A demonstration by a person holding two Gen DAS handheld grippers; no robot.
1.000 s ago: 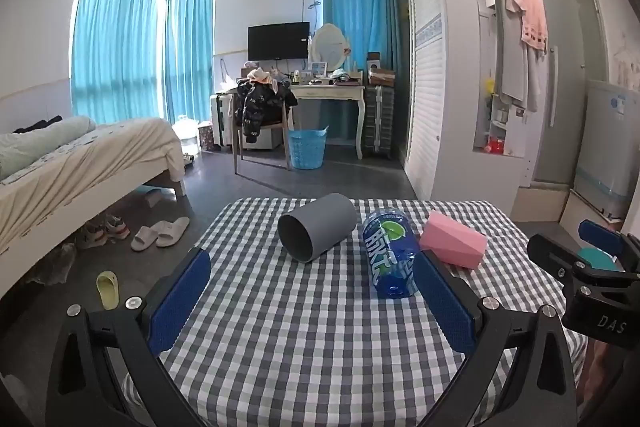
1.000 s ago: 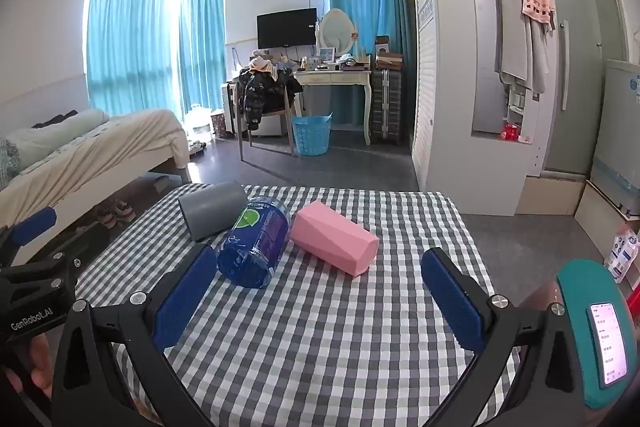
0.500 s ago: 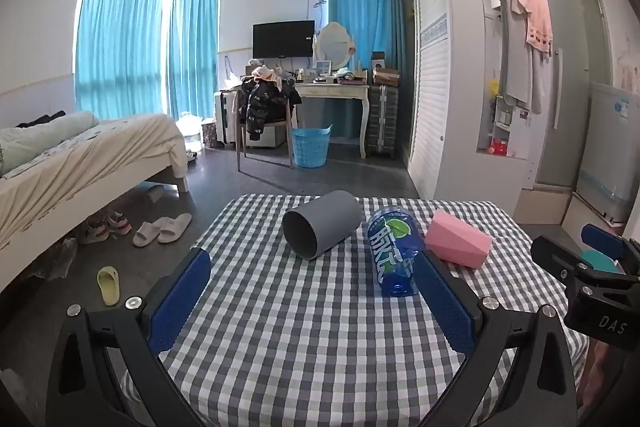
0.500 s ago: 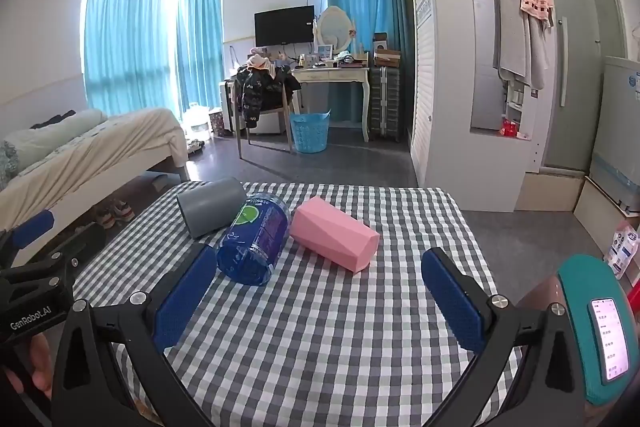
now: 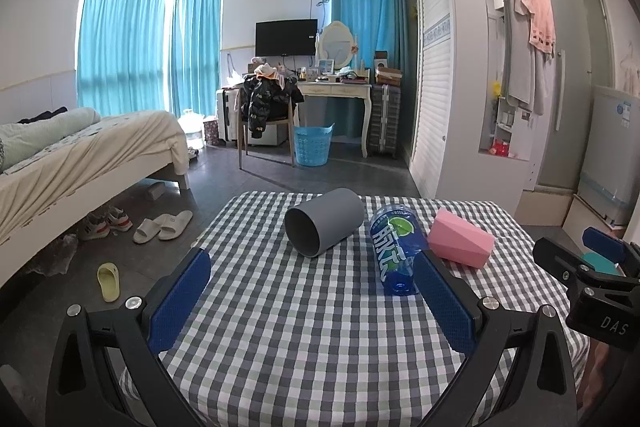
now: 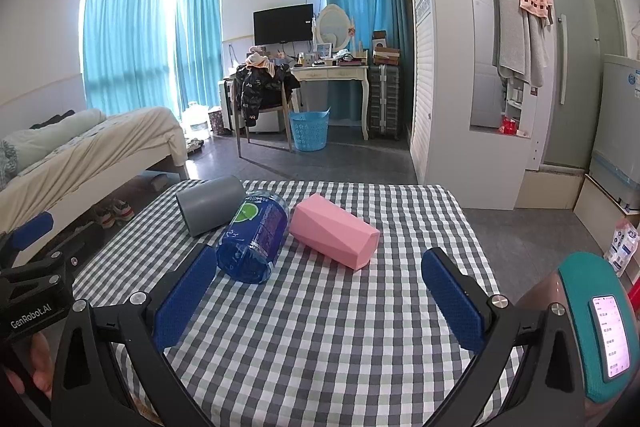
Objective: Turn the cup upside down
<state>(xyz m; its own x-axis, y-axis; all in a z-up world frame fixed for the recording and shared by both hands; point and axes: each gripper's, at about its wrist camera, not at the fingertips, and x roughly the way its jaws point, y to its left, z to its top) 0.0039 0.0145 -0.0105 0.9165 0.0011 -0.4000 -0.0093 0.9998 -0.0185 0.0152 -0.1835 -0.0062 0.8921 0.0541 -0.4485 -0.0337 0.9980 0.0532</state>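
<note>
Three cups lie on their sides on the checkered table [image 5: 304, 327]. A grey cup [image 5: 324, 226] lies at the left with its mouth toward me; it also shows in the right wrist view [image 6: 211, 204]. A blue transparent cup [image 5: 394, 251] lies in the middle [image 6: 254, 241]. A pink faceted cup [image 5: 460, 243] lies at the right [image 6: 334, 235]. My left gripper [image 5: 312, 299] is open and empty, above the near table, short of the cups. My right gripper [image 6: 320, 291] is open and empty, short of the pink cup.
The table's far edge [image 6: 320, 183] drops to a grey floor. A bed [image 5: 80, 163] stands to the left, slippers [image 5: 162, 225] beside it. A white wardrobe [image 5: 460, 87] stands to the right. A phone on a teal mount [image 6: 608, 337] shows at lower right.
Both grippers have shifted slightly; the cups appear a little lower in the left view. The cups have not moved, and both grippers stay open.
</note>
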